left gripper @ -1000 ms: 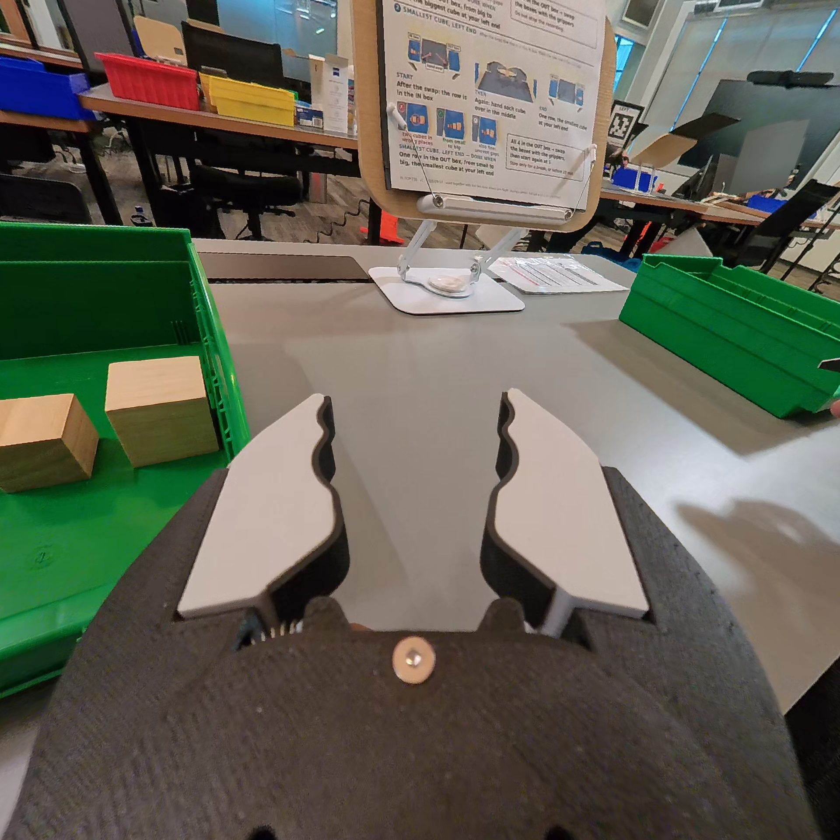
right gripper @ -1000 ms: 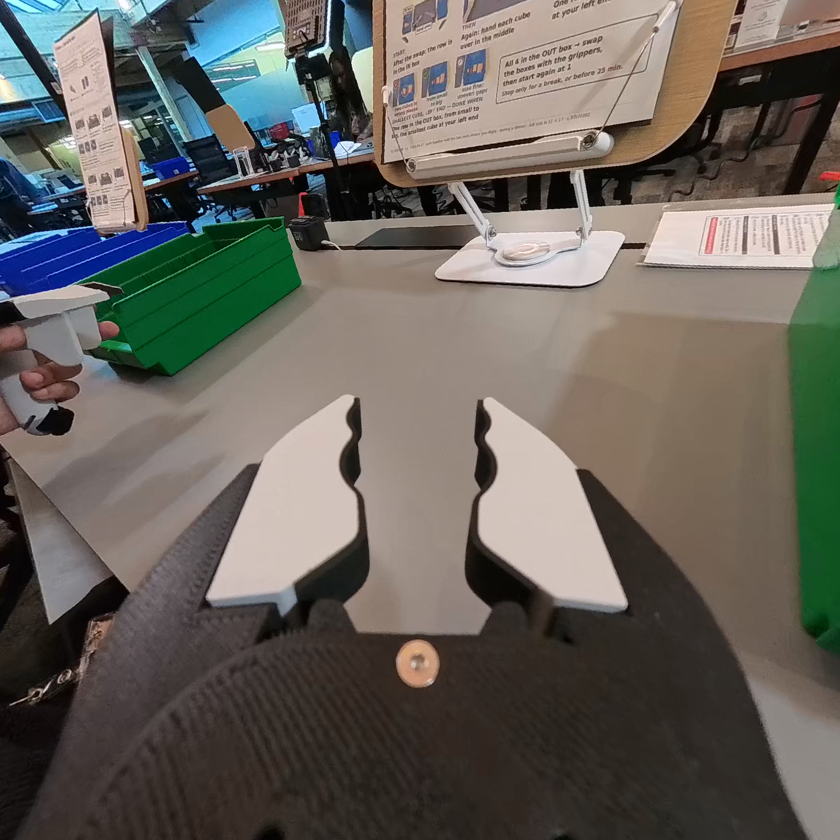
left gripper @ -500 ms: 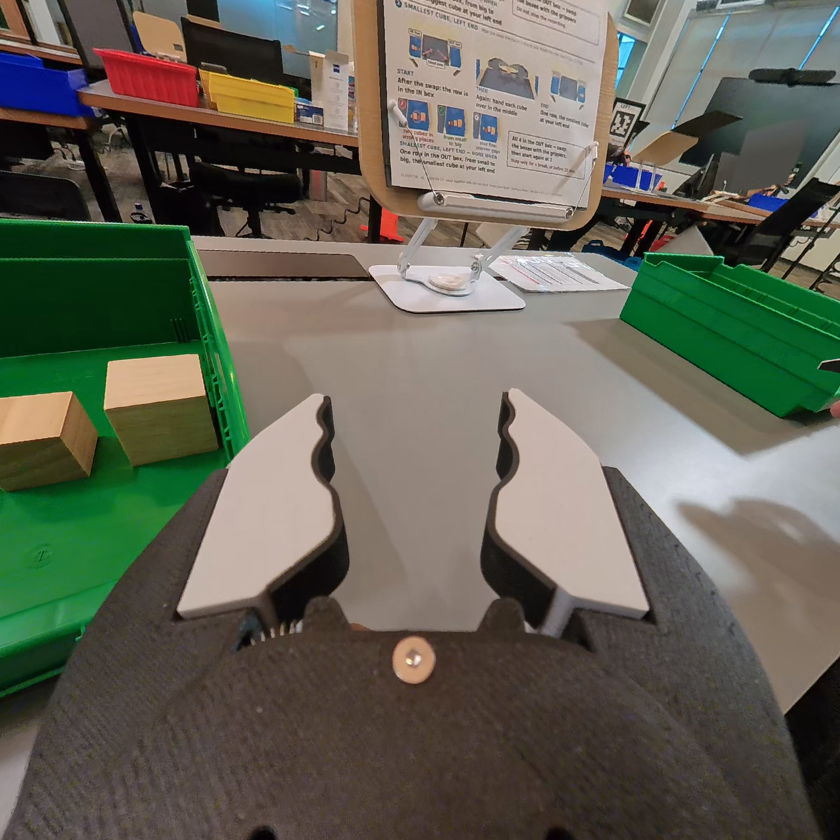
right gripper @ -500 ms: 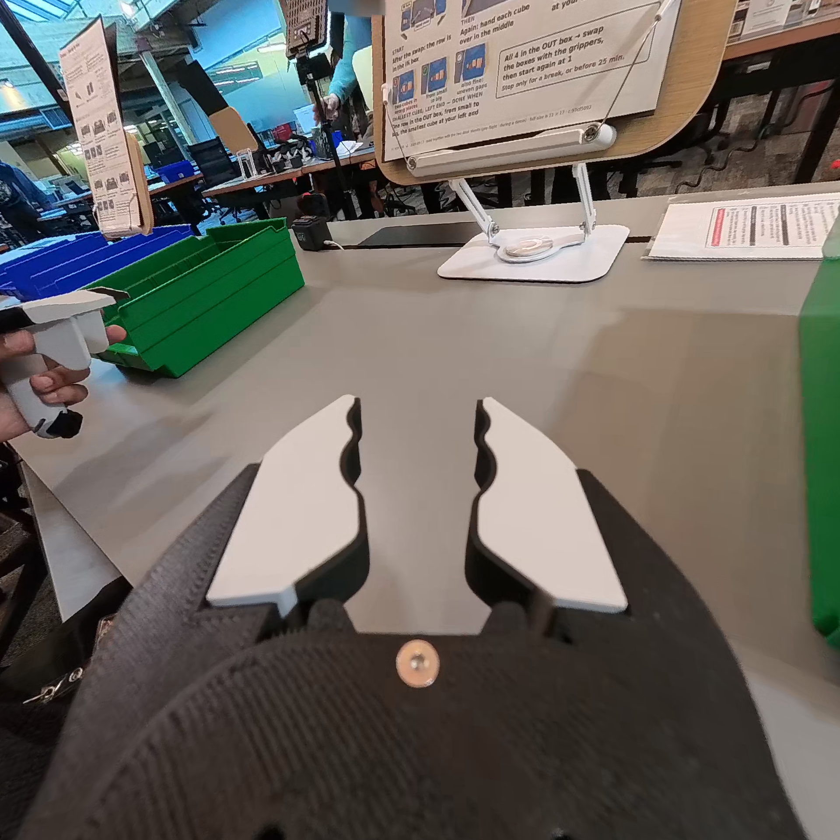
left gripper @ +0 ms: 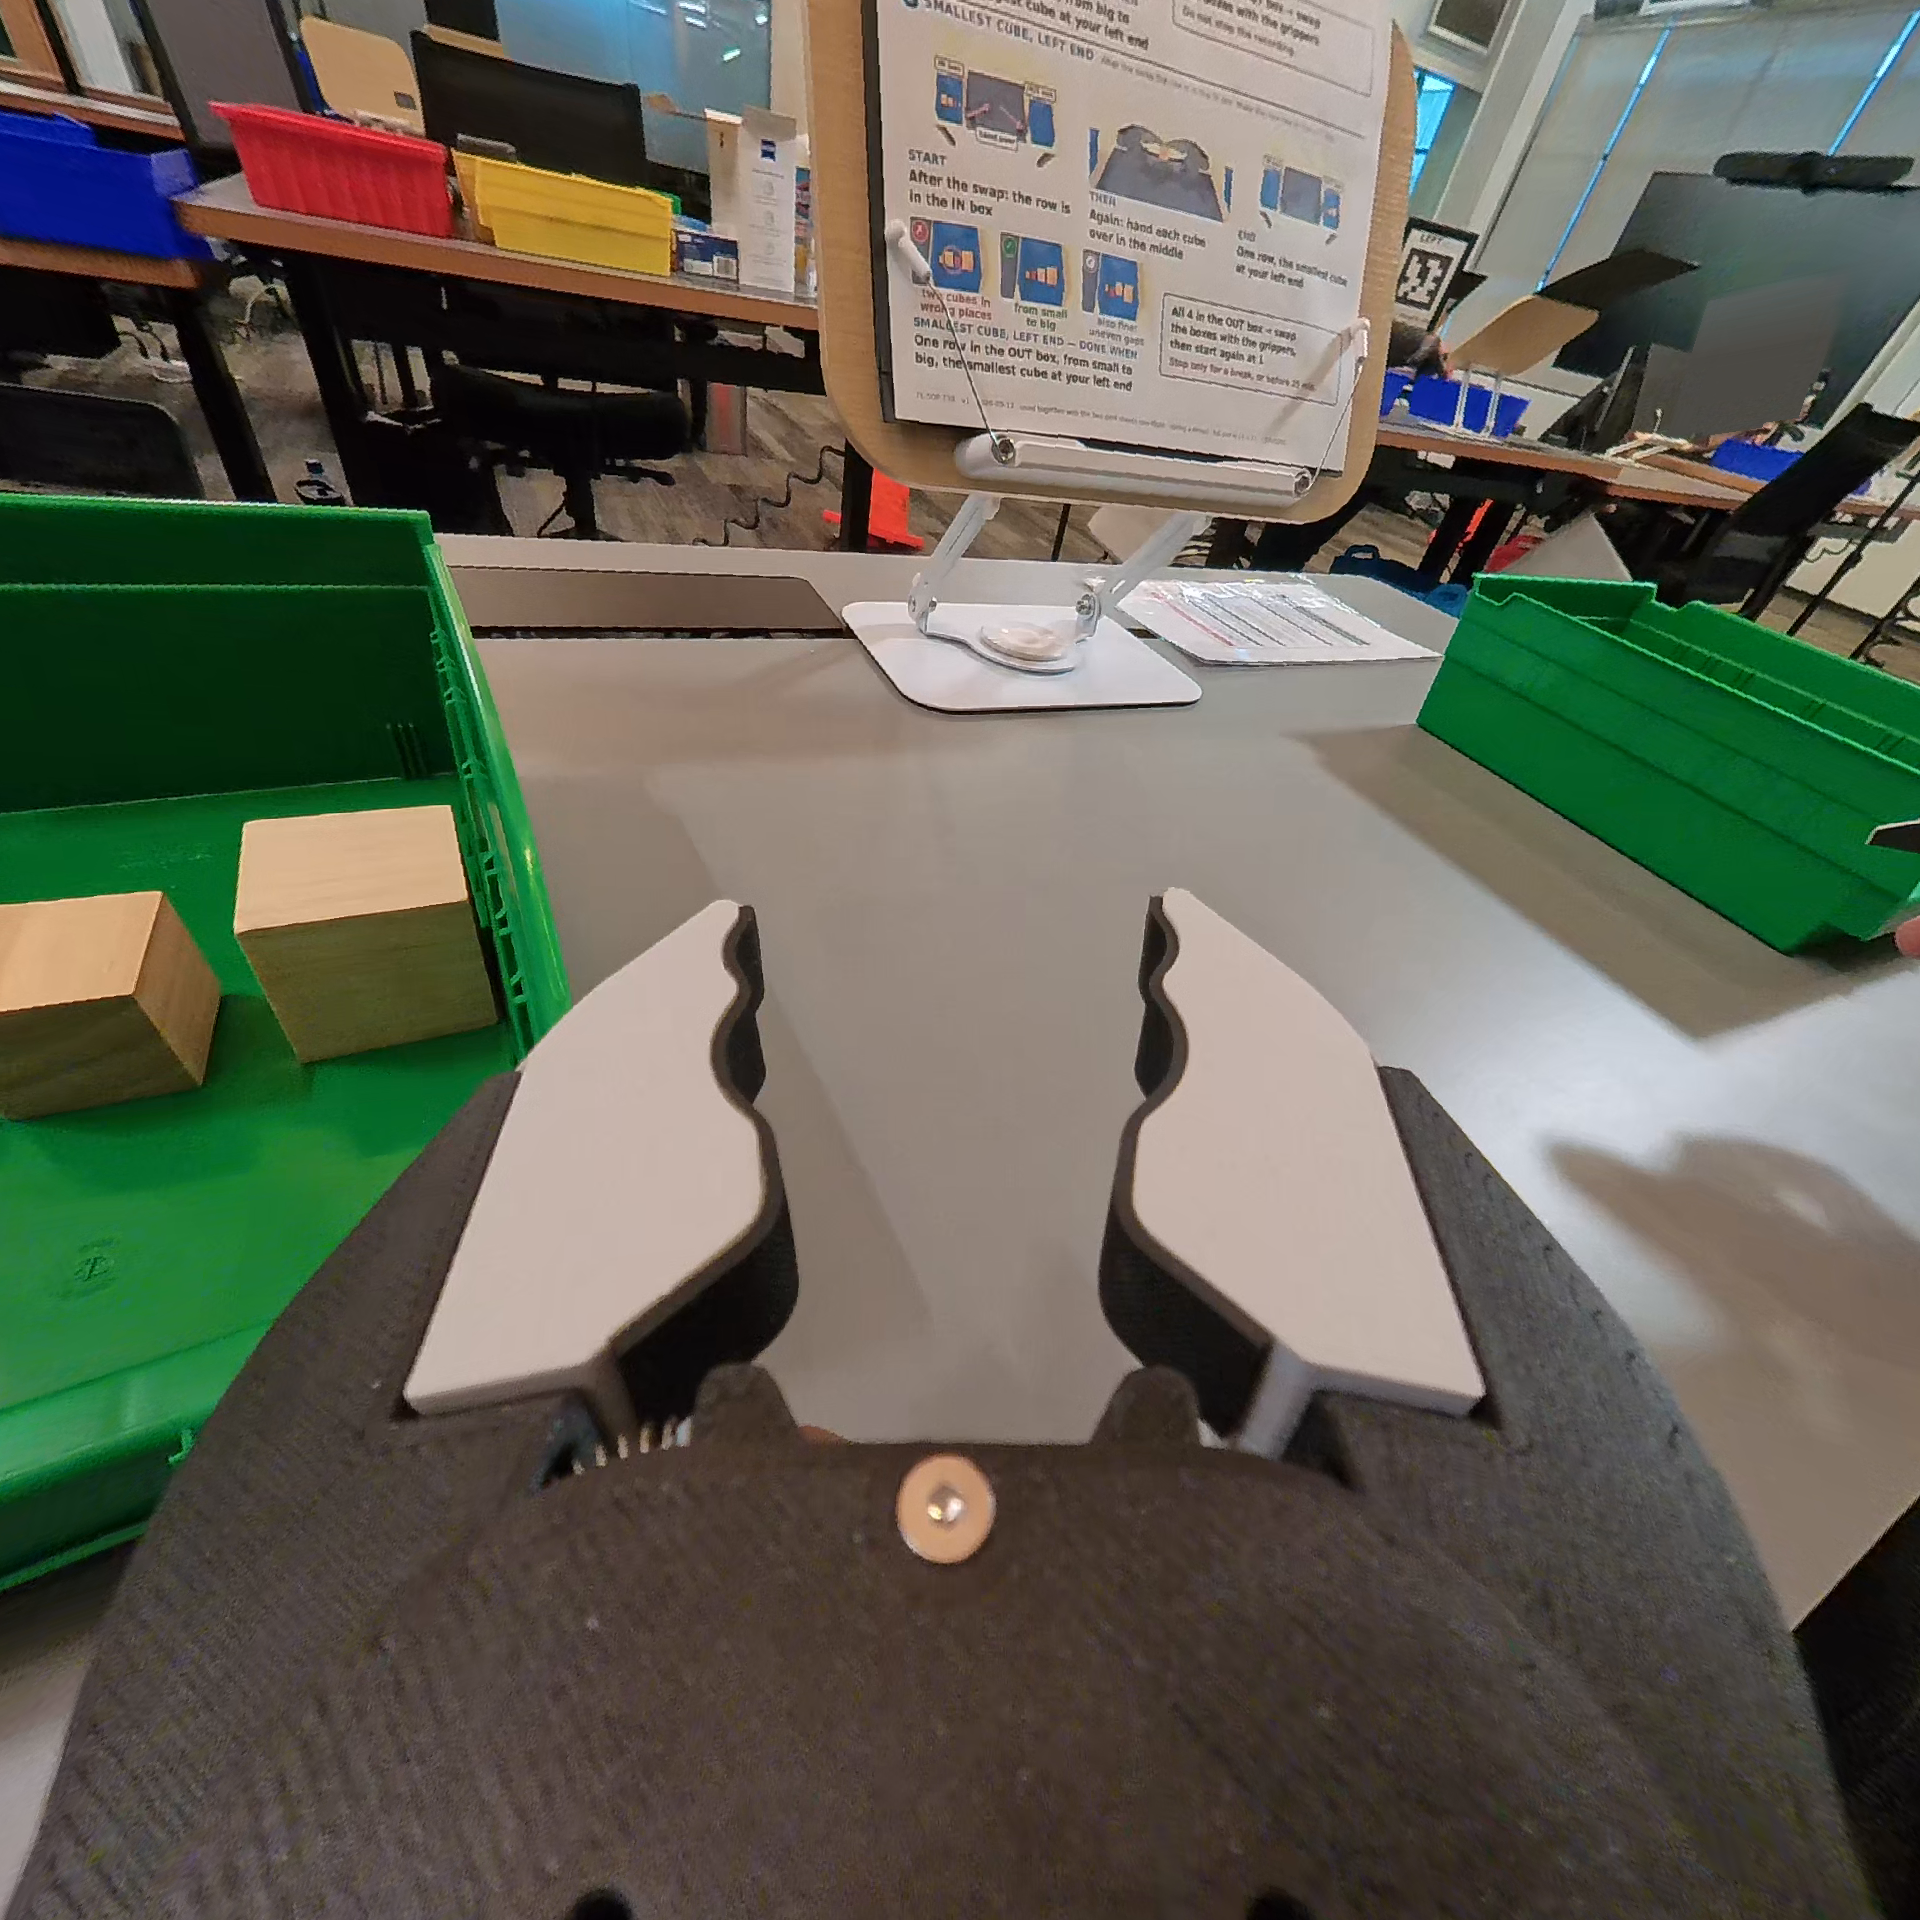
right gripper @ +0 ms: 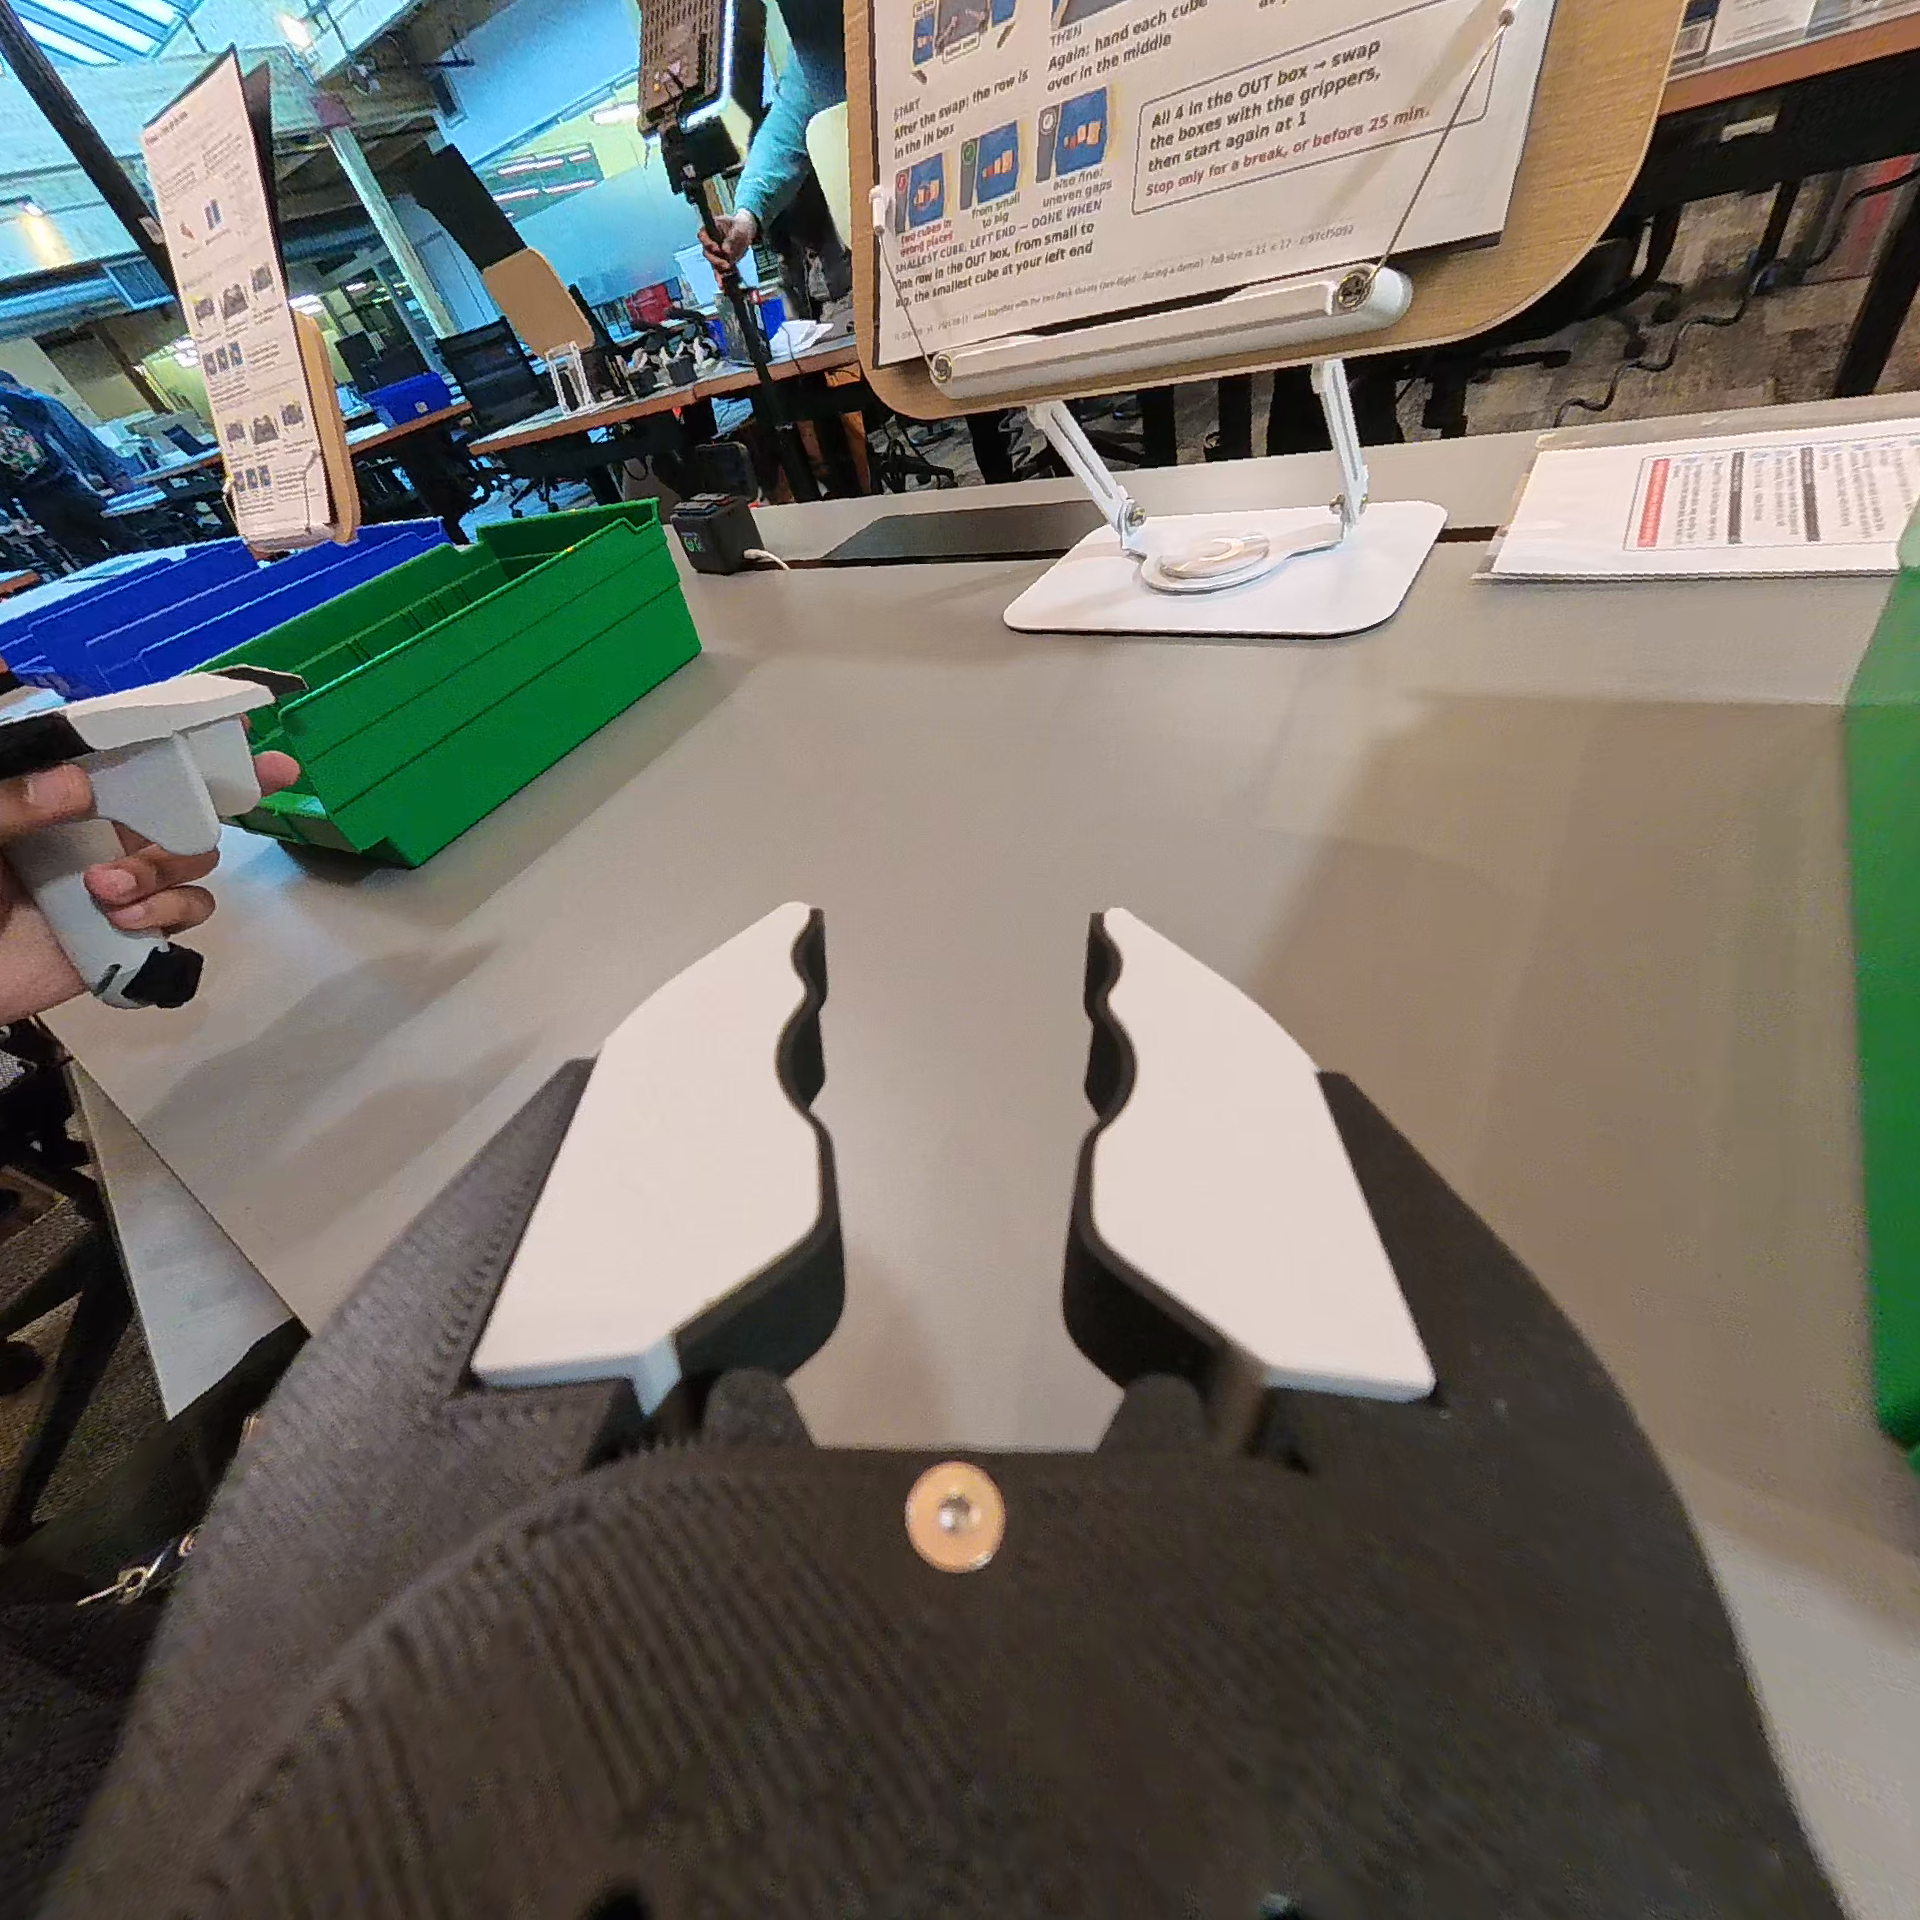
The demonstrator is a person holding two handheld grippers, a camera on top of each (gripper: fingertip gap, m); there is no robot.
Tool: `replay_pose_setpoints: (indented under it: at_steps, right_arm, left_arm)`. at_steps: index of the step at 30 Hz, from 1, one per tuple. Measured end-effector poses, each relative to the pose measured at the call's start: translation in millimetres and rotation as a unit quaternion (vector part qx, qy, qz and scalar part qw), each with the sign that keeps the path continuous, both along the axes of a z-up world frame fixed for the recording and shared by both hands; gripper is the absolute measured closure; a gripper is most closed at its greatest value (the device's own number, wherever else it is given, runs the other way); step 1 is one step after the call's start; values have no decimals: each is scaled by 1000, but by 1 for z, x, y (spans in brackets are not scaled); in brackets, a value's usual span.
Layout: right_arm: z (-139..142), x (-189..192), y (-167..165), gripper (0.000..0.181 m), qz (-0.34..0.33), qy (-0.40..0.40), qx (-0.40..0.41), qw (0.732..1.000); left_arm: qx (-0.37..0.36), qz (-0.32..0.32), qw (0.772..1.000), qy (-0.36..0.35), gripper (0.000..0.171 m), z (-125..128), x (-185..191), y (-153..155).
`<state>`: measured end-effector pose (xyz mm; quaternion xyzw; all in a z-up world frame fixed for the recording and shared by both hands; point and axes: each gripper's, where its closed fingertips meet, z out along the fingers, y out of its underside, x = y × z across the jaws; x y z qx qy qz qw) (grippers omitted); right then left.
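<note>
The left gripper [left gripper: 948, 925] is held with jaws apart and empty above the grey table [left gripper: 935, 810]; two wooden blocks [left gripper: 353, 925] are seen in the green bin [left gripper: 488, 831] just to its left, nearer this gripper. The right gripper [right gripper: 954, 935] is likewise parted and empty; a second green bin [right gripper: 1886, 1039] is met at its right.

both wrist views face the same stand [left gripper: 1023, 665] low over the table [right gripper: 1039, 790].

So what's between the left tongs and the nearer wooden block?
In the left wrist view, only the green bin's ribbed side wall separates the open left tongs from the block.
</note>
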<state>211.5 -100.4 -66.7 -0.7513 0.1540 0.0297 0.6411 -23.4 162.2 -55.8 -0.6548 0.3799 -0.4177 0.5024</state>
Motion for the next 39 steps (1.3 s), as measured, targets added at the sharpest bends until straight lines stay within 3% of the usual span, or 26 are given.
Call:
replay_pose_setpoints:
  at_steps: [14,19,26,32,36,39]
  right_arm:
    - [-2,-2,0,133,10,18,-1,1000]
    - [-1,-3,0,132,12,20,3,1000]
    - [0,-3,0,132,13,25,6,1000]
    - [-1,-3,1,132,14,25,5,1000]
    - [-1,-3,1,132,15,27,4,1000]
    - [-1,-3,0,132,14,27,4,1000]
  left_arm:
    - [1,0,1000,-5,102,2,-1,0]
    - [-7,-23,1000,-18,116,5,1,-5]
    - [-11,-23,1000,-18,117,5,0,-5]
    - [-8,-31,999,-25,131,7,0,-7]
    - [-25,-76,996,-40,170,11,1,-17]
    - [-30,-91,994,-50,171,14,0,-20]
